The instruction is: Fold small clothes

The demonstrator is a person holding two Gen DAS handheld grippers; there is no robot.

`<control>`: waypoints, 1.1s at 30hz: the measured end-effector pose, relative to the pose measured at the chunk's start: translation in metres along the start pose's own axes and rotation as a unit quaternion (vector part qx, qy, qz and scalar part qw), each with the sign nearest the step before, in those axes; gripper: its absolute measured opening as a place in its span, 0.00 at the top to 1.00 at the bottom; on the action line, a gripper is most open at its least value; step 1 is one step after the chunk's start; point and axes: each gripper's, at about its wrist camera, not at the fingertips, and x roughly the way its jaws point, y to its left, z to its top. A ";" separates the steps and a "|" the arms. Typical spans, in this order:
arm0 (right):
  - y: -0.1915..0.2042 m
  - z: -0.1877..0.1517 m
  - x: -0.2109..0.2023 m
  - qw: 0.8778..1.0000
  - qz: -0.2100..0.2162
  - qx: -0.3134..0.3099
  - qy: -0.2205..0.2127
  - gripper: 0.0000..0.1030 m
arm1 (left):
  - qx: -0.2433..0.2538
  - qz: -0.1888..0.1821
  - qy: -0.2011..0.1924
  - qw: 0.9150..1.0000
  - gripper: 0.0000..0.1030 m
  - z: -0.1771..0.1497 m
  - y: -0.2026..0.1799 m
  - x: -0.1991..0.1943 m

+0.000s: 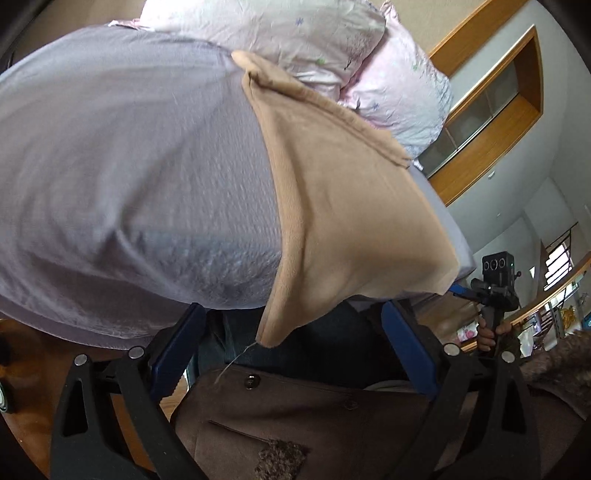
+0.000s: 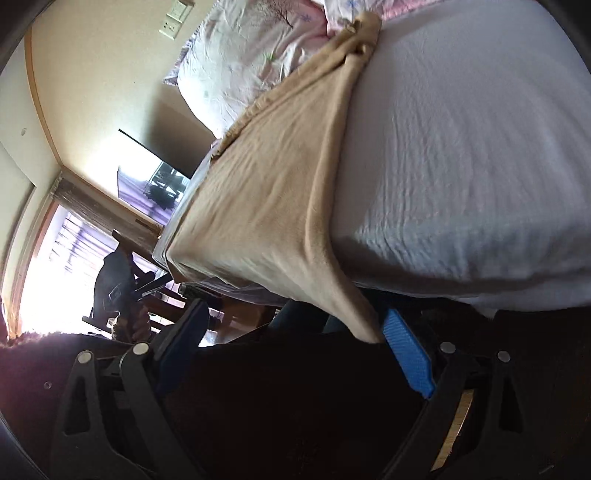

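Blue-padded fingers of the left gripper and right gripper stand spread at the lower frame, gripping nothing. Just beyond, the tan garment lies flat on the bed, its near corners overhanging the edge. Judged: layout done; next, pinch those corners. Pillows crowd the upper frame.

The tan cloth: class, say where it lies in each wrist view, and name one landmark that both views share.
Left wrist: the tan cloth runs from top centre down to the lower middle, right of the bed sheet, its corner hanging off the edge.
Right wrist: the tan cloth fills the centre, left of the bed sheet.
Shared landmark: the floral quilt beyond the cloth's far end.
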 end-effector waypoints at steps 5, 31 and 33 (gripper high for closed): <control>-0.003 -0.001 0.025 0.999 0.050 -0.001 0.016 0.93 | -0.056 -0.051 0.008 0.997 0.64 0.005 0.016 0.019; -0.044 0.320 0.088 0.968 -0.034 0.149 -0.201 0.94 | -0.196 -0.043 -0.066 0.977 0.95 0.301 0.065 0.135; -0.054 0.329 0.095 0.964 -0.040 0.165 -0.203 0.94 | -0.207 -0.049 -0.069 0.975 0.95 0.309 0.070 0.143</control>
